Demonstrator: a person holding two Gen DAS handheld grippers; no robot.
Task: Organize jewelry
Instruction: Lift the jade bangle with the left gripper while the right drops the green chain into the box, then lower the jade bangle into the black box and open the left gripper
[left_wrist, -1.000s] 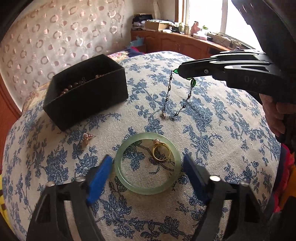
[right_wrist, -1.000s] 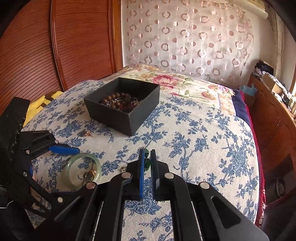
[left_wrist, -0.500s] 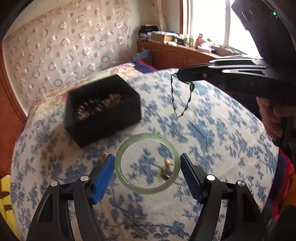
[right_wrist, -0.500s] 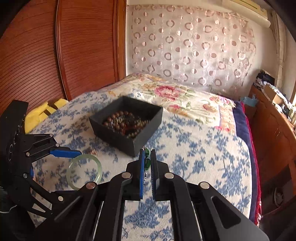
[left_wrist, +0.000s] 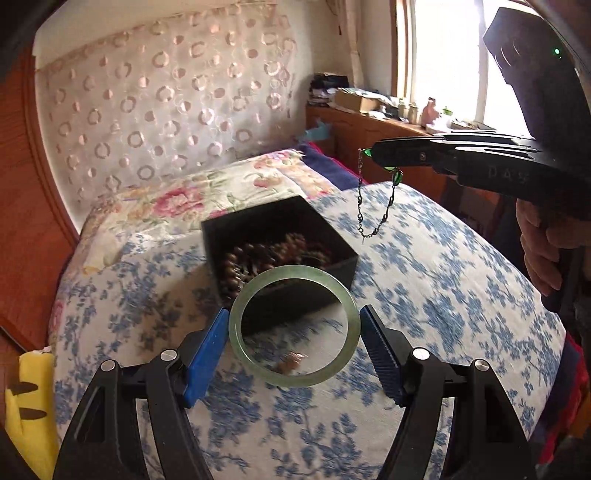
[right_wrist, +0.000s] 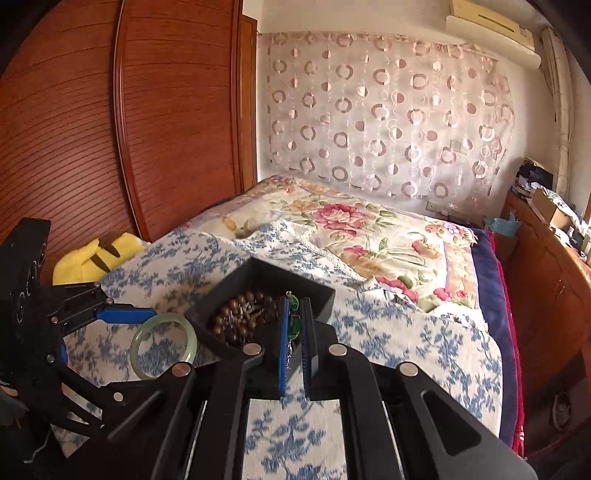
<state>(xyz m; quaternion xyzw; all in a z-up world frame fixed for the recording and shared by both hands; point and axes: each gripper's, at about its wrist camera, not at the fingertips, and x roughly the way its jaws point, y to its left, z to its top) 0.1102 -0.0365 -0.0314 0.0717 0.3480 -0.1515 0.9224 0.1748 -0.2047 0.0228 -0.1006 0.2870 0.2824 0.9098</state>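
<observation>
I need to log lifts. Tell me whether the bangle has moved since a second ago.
Yes. The bangle lay flat on the cloth around a gold ring; now it is lifted, gripped by the left tool, in front of the black box.

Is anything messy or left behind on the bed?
Yes, one small thing. A gold ring lies loose on the blue flowered bedspread, outside the black box. It shows through the green bangle that the left gripper holds in the air. The picture is blurry there, so I can't tell more.
</observation>
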